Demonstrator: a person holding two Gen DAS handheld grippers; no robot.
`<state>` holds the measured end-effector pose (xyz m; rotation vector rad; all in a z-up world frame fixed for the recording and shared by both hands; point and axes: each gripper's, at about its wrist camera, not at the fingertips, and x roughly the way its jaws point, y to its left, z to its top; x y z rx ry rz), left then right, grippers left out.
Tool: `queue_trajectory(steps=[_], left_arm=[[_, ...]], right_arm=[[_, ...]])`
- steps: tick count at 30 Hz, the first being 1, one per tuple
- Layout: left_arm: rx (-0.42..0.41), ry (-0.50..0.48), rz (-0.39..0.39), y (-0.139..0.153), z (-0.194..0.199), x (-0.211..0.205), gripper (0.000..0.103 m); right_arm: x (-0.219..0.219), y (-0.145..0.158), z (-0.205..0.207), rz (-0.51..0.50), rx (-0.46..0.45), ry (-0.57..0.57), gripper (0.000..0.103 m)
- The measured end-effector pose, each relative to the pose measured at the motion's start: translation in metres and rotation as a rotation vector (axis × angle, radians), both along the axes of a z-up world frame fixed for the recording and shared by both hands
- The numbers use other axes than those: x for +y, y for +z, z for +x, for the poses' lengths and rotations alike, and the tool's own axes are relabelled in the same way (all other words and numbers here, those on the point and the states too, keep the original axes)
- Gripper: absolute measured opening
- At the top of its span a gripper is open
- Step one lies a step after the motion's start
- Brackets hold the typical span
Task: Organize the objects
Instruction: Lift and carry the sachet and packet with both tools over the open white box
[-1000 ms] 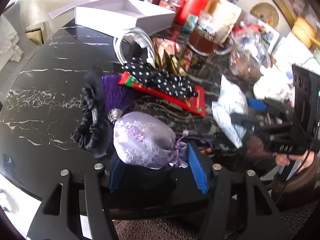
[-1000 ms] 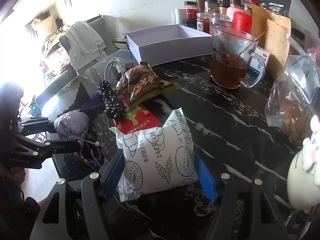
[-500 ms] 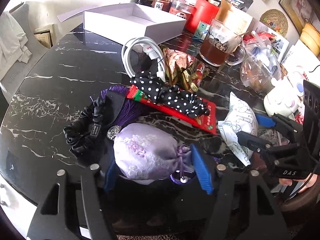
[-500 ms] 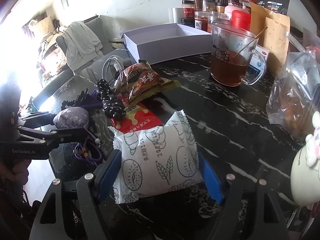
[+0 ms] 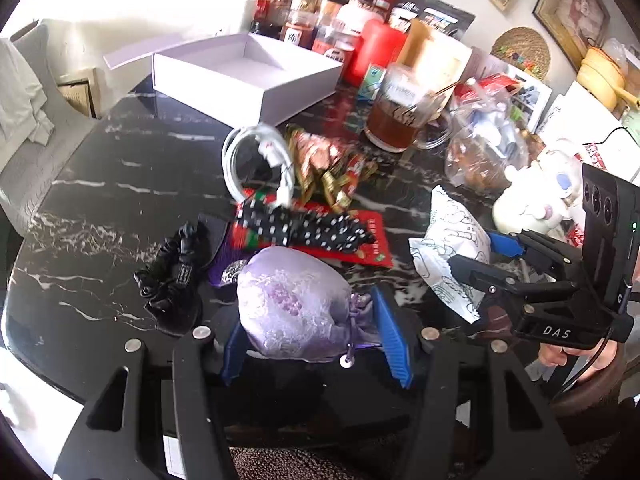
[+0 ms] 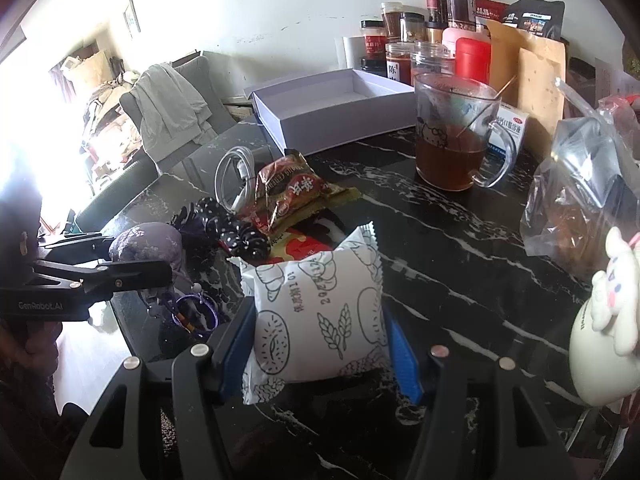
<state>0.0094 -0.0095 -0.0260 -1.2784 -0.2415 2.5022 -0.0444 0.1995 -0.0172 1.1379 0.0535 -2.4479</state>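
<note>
My left gripper is shut on a lilac embroidered pouch and holds it above the black marble table. My right gripper is shut on a white snack packet printed with bread drawings, also raised; the packet shows in the left wrist view too. An open white box stands at the far side, also in the right wrist view. Between lie a black scrunchie, a polka-dot bow, a red packet, a white cable and brown snack bags.
A glass mug of tea stands right of the box. Jars and a red canister line the back wall. A clear plastic bag and a white plush toy sit at the right. A grey chair stands beyond the table.
Both grippers have lifted and drawn back a little with their loads. The pouch's tassel has come off the pile, and the white box now sits nearer the middle of the left view.
</note>
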Motion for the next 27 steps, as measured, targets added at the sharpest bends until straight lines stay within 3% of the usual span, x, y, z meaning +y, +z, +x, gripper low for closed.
queue_trajectory(steps=[16,27], left_arm=[[0.155,0.003,-0.021,0.083,0.026,-0.007,0.055],[0.176,0.009,-0.066,0.114,-0.008,-0.022,0.055]], right_arm=[[-0.012,0.070,0.030,-0.005,0.152,0.047,0.062],[-0.037,0.098,0.005,0.000,0.193,0.098,0.062]])
